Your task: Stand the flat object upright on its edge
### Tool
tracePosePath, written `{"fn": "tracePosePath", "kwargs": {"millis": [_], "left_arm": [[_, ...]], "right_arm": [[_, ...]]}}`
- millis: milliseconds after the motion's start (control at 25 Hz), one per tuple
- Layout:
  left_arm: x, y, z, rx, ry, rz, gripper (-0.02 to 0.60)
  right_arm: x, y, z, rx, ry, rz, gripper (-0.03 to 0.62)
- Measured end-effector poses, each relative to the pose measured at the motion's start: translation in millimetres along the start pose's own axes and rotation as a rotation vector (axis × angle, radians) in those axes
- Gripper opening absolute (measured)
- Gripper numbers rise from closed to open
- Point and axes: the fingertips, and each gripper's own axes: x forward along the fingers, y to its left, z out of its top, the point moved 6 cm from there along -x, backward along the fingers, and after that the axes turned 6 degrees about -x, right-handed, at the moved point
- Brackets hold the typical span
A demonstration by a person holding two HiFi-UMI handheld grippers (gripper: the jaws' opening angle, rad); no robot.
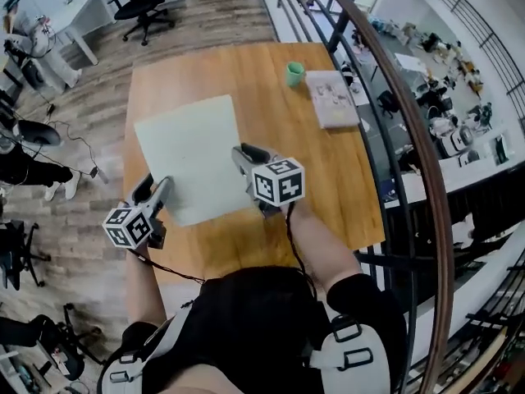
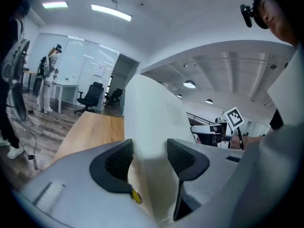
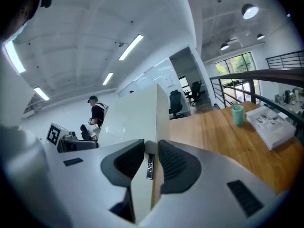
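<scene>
head view counts one pale flat board point(image 1: 189, 158), two grippers, one green cup point(image 1: 294, 74), one book point(image 1: 332, 98) and one wooden table point(image 1: 328, 195). the left gripper point(image 1: 162, 187) has the board's near left corner and the right gripper point(image 1: 244, 156) has its near right edge. the board hangs over the left half of the table with its broad face tilted towards the camera. i cannot tell whether its far edge touches the wood. the cup and the book sit close together at the far right of the table, well apart from the board.

left gripper view: both pads of the left gripper point(image 2: 149, 158) are pressed narrow on the board point(image 2: 152, 118), which rises away from the jaws; the other gripper's marker cube shows beyond it.

right gripper view: the right gripper point(image 3: 151, 161) is clamped the same way on the board's point(image 3: 137, 118) thin edge, and the panel stands tall ahead of it. the single cup point(image 3: 237, 115) and single book point(image 3: 270, 125) lie to its right on the table point(image 3: 213, 137).
</scene>
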Motion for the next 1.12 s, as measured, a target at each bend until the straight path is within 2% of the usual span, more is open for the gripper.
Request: {"fn": "tracePosePath", "kwargs": {"millis": [280,520,800,1120], "left_arm": [[-40.5,34.2,27.5,0.07,-0.107,0.138,0.233],[-53.9,82.8,52.0,0.128,-0.139,0.195,0.233],[-32.8,117.7,53.4,0.197,-0.145,0.197,0.232],[8.8,164.5,49.9,0.297,-0.117,0.199,0.223]], "right_arm": [[59.3,37.0,28.5,-0.107,-0.053,0.113,0.101],[117.3,62.9,44.0,-0.164,-0.088,0.151,0.103],[153.3,58.4,34.1,-0.207,-0.105,0.073,0.101],[186.8,51.1,25.4,-0.335,-0.18,-0.049,0.1]]}}
